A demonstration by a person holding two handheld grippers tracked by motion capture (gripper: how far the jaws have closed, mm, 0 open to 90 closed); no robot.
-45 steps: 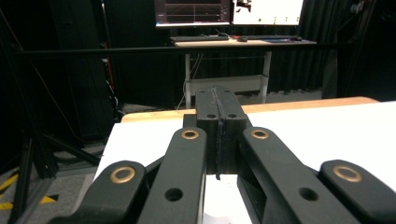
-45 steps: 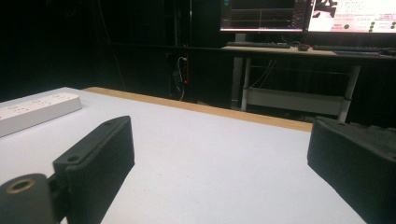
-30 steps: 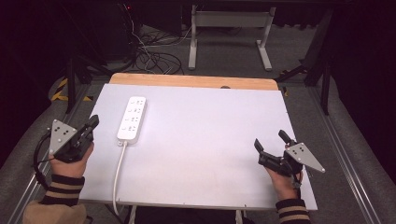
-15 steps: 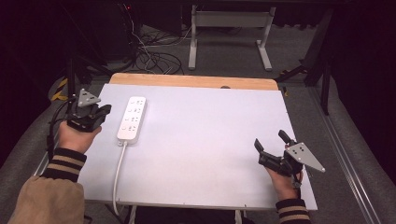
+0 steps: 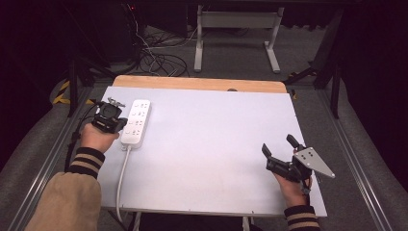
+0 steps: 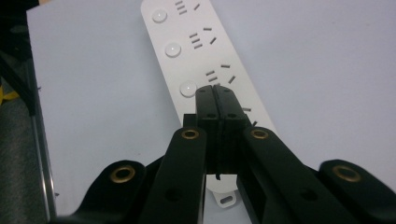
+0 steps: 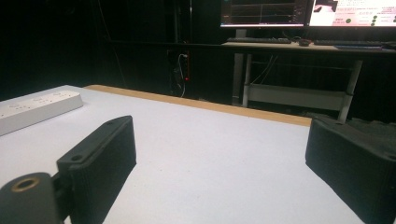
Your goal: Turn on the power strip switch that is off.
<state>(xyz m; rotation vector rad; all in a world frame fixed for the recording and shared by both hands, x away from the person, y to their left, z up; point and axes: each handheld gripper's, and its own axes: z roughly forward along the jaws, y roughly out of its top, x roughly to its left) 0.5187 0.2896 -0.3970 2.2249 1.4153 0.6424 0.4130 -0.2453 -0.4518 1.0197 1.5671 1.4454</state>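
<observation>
A white power strip lies lengthwise near the table's left edge, its white cable running toward the front edge. My left gripper hovers at the strip's left side, pointing down at it. In the left gripper view its jaws are pressed together with nothing between them, tips over the strip beside a round button. My right gripper rests low over the front right of the table with its jaws wide apart. The right gripper view shows both pads empty, with the strip far off at left.
The white table top has a wooden strip along its far edge. Behind the table stand a desk frame and loose cables on the floor. A desk with monitors sits beyond.
My left gripper has moved forward and to the right, from the table's left edge to right beside the power strip, and tipped downward. The right gripper has stayed put.
</observation>
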